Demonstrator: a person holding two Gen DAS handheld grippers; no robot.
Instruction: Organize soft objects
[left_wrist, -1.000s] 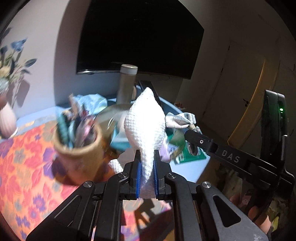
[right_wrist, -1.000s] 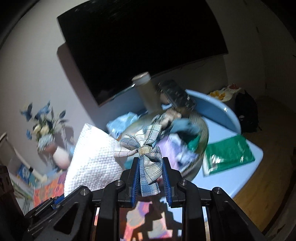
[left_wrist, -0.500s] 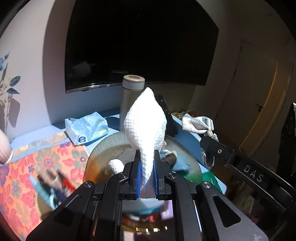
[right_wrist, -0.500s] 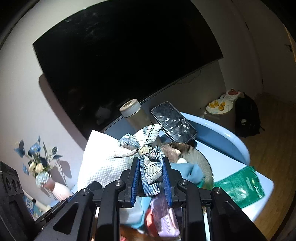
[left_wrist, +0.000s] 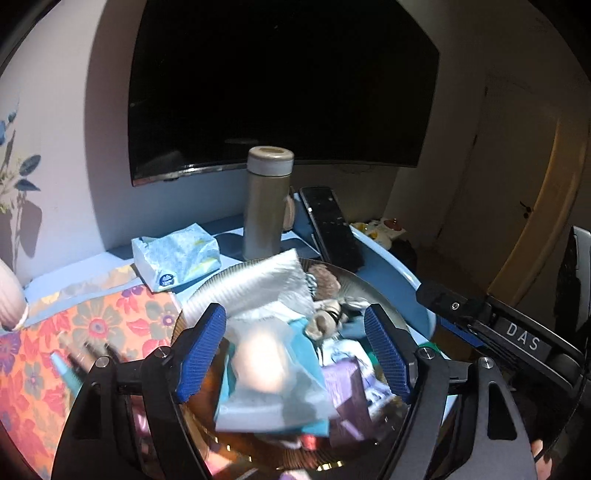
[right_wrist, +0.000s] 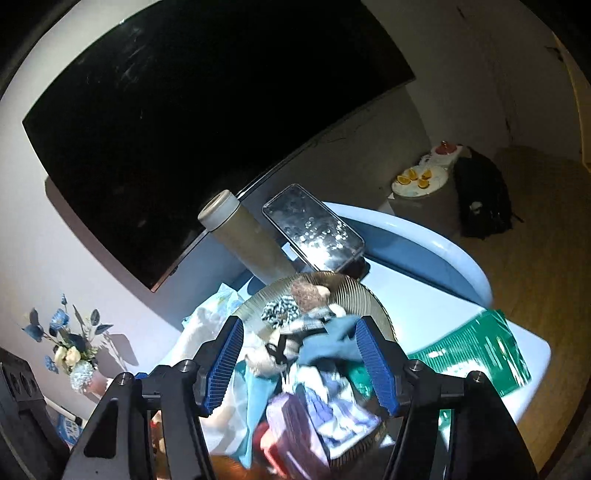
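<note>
Left wrist view showed my left tool (left_wrist: 295, 354) opening, no longer pinching the white knitted cloth (left_wrist: 273, 291), which had dropped onto the ribbed bowl (left_wrist: 210, 291) just ahead. My right tool (right_wrist: 299, 365) was opening too; its plaid bow (right_wrist: 306, 325) lay on the pile below. Both deliveries looked done.

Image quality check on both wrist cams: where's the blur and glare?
Left wrist: white cloth in the bowl is motion-smeared and blown out; flask and tissue pack sharp; room dim. Right wrist: glare speckles on the phone; pile in the foreground blurred; strong fisheye bends the TV edge.
</note>
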